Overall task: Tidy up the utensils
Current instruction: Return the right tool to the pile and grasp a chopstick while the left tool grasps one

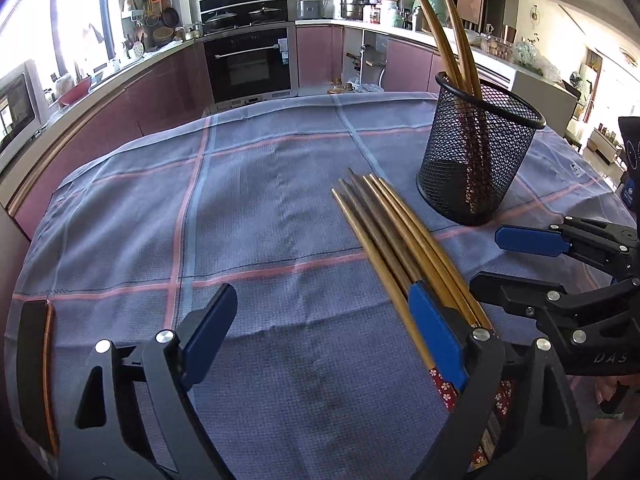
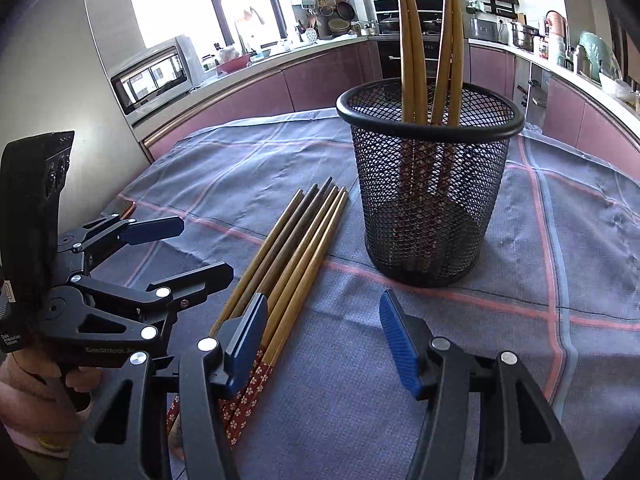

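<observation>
Both grippers stood open and empty over the table. The left gripper [image 1: 322,344] had its jaws spread wide, with its right pad resting against the near end of the loose chopsticks [image 1: 394,240]. The right gripper [image 2: 322,344] was likewise spread, its left pad above the patterned handle ends of the same bundle.

The loose chopsticks, about six, lay flat and close together on the checked cloth [image 1: 240,208] toward the near right part of the table, tips pointing to the far edge. The mesh holder [image 2: 430,184] stood upright just beside their tips, already carrying four chopsticks handle-down.

The step in hand was judged to be picking the next chopsticks from the bundle. It would be done well by closing on one pair only, near the handle ends, so that the neighbours did not roll. The pair should then be tilted upright, handle end down, before lowering inside the rim, without knocking the light holder.
</observation>
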`<state>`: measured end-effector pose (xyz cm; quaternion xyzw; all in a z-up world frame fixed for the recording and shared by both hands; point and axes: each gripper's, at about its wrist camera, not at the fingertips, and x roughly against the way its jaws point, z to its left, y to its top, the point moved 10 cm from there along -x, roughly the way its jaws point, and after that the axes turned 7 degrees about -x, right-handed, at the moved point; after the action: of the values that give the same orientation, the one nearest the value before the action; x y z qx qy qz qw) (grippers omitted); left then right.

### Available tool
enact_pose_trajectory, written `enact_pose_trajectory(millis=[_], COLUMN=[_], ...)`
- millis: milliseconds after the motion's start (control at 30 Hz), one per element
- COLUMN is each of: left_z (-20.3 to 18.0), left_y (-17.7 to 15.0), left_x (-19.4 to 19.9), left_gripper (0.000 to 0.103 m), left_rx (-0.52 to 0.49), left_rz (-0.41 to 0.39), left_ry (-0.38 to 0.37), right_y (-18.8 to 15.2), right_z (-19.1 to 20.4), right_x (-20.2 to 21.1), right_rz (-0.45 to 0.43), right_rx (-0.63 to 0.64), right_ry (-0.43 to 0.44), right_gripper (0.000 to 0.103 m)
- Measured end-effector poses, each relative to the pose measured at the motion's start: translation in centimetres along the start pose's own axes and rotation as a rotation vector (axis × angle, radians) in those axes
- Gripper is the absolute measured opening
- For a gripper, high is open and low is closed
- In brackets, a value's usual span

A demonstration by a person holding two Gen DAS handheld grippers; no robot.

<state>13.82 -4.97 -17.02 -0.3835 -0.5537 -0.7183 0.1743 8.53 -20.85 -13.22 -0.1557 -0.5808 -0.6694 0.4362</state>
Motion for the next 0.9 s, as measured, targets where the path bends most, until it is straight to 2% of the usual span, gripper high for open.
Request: enact_pose_trajectory(millis=[600,700,767,900], left_z=[-0.7,-0.7,-0.8,-0.9], left_y=[-0.1,-0.1,-0.3,-0.5], left_x=[-1.1,-1.3,-1.5,-1.5], left_gripper=[0.082,0.079,0.07,0.064], left_rx=[-0.019,-0.023,-0.027,-0.039], left_rz=[0.027,0.03,0.042,0.049], left_ry=[0.0,0.004,-0.004,-0.008], right_y=[0.0,0.0,0.1,0.1], right_z=[0.1,0.0,-0.1,-0.5], right_x=[-1.0,-1.1,-1.1,-0.9], right_rz=[0.027,0.03,0.032,0.036], right_rx=[0.007,0.018,0.022,0.023], right_ry=[-0.035,-0.046,-0.049,-0.058], right_gripper=[0.049,0.049,0.047,0.04])
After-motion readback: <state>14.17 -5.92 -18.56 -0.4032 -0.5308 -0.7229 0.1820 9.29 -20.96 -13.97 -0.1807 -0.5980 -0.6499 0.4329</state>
